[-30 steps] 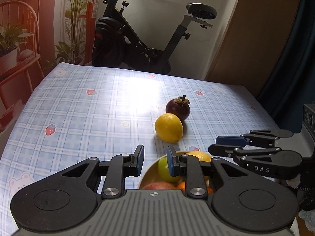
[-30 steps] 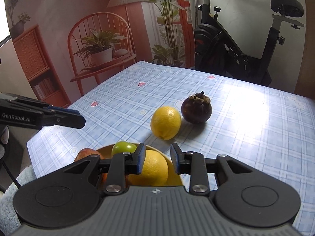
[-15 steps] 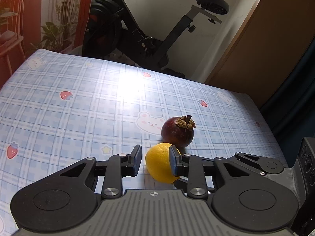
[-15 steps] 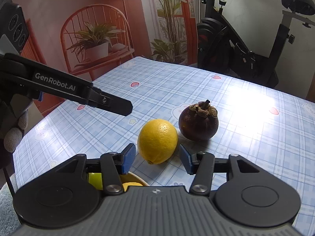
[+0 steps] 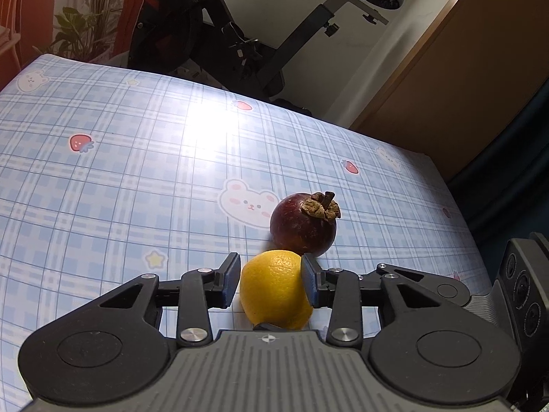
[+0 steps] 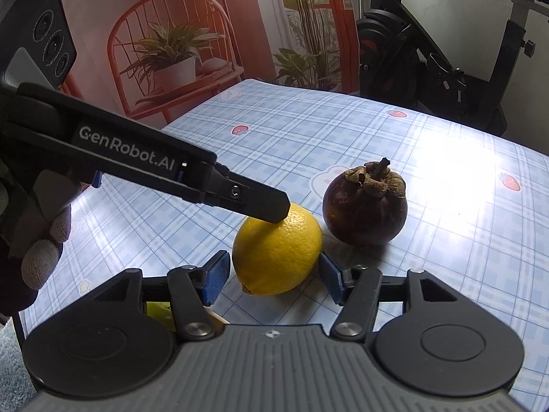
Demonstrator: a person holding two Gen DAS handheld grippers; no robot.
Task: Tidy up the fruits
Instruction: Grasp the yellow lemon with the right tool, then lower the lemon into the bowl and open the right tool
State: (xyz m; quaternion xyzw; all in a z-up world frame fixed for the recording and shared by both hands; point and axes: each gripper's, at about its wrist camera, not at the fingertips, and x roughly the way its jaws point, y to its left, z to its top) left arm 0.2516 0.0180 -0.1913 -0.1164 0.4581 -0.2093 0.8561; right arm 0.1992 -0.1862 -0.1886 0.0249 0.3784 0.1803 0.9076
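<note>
Blue checked tablecloth [image 5: 103, 178] with two fruits left out, and both grippers closing in on the yellow one.

Behind the table stands an exercise bike [image 5: 240, 34], and a red chair with a potted plant [image 6: 171, 58] sits off to one side. On the cloth, the lemon [image 6: 278, 250] lies just beside the dark purple mangosteen [image 6: 365, 206]. The right gripper [image 6: 271, 278] has the lemon between its blue pads, with gaps on both sides, and its jaws are opening. The left gripper [image 5: 271, 278] is also around the lemon and opening; it looks close, but no squeeze shows. A little of the fruit bowl [image 6: 216, 317] peeks out below the right gripper. The step looks like picking up the lemon. Next, one gripper should probably close gently on it and carry it to the bowl, and the other should keep out of the way.
</note>
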